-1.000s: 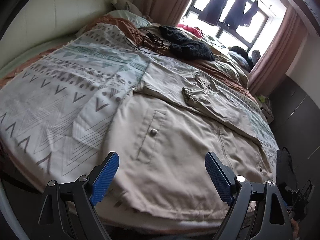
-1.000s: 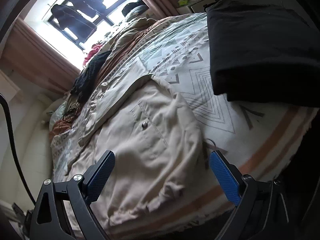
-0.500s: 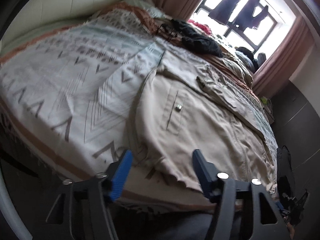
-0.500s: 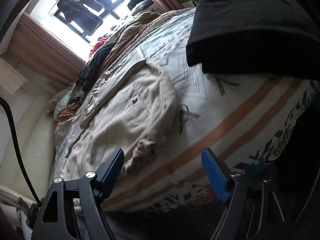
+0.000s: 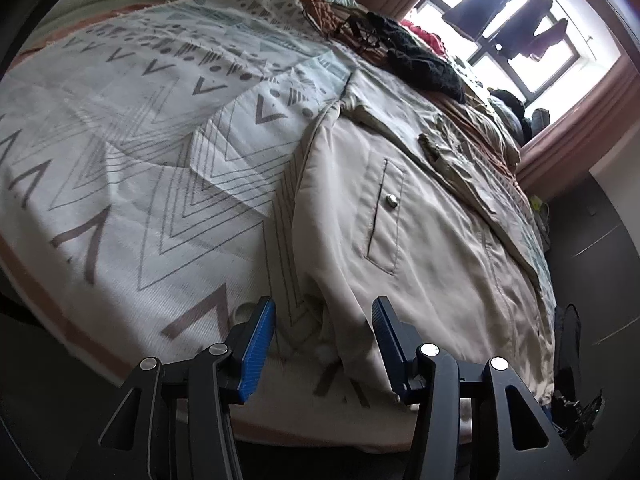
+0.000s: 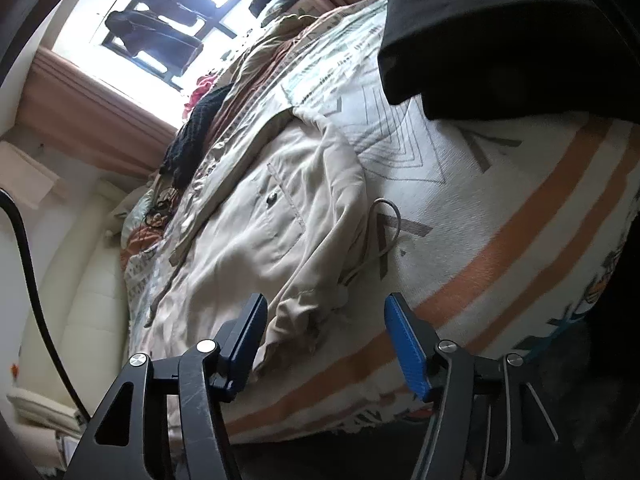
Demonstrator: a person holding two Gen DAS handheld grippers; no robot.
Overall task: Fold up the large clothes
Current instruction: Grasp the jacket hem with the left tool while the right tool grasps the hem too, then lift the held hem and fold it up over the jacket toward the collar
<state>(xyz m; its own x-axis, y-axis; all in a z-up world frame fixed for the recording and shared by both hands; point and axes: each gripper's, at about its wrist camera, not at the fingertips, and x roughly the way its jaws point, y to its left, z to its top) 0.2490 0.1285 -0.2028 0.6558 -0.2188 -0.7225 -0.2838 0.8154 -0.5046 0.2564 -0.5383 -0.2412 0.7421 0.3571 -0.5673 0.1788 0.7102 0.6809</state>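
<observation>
A large beige jacket [image 5: 420, 240] lies spread flat on the patterned blanket [image 5: 140, 160] of a bed, pocket snap facing up. My left gripper [image 5: 322, 344] is low at the bed's near edge, its jaws closing, with the jacket's left hem corner between the blue pads [image 5: 256, 344], which do not press on it. In the right wrist view the jacket [image 6: 256, 240] has a loose drawstring [image 6: 384, 232] at its right hem. My right gripper [image 6: 326, 344] is at that hem corner, jaws closing, with crumpled fabric between them, untouched by the pads.
A folded black garment [image 6: 500, 32] sits on the blanket [image 6: 480, 220] to the jacket's right. A black knit piece [image 5: 424, 64] and other clothes lie at the far end by the window [image 5: 500, 20]. A dark bag [image 5: 568, 344] stands beside the bed.
Both grippers have sunk toward the bed's near edge and their jaws have narrowed from wide apart. The jacket's hem corners now sit between the pads. The jacket itself lies as before.
</observation>
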